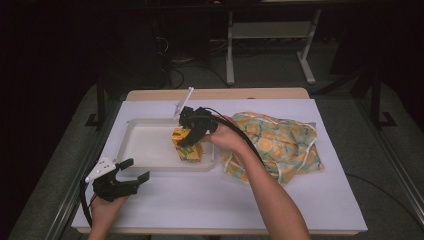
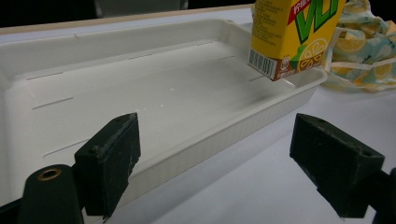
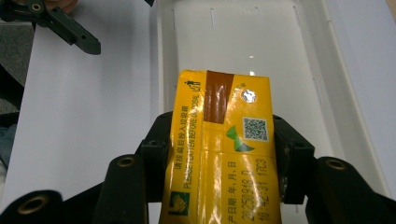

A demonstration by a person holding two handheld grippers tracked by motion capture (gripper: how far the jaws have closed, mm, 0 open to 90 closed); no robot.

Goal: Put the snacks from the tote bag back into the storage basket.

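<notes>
A yellow juice carton [image 1: 188,148] with green lettering and a lemon picture is held over the right end of the white plastic tray [image 1: 135,125]. My right gripper [image 1: 192,134] is shut on it from above, one jaw on each side of the carton [image 3: 222,149]. The carton [image 2: 289,32] tilts a little, its lower corner close to the tray floor [image 2: 140,84]. My left gripper [image 1: 139,168] stands open on the white mat by the tray's front left corner, with nothing between its fingers [image 2: 112,158].
A yellow and teal lemon-print drawstring bag [image 1: 280,142] lies crumpled on the mat right of the tray. The tray [image 3: 261,42] holds nothing else. My left gripper [image 3: 70,28] lies beyond the tray's long side. The white mat [image 1: 225,200] covers the tabletop.
</notes>
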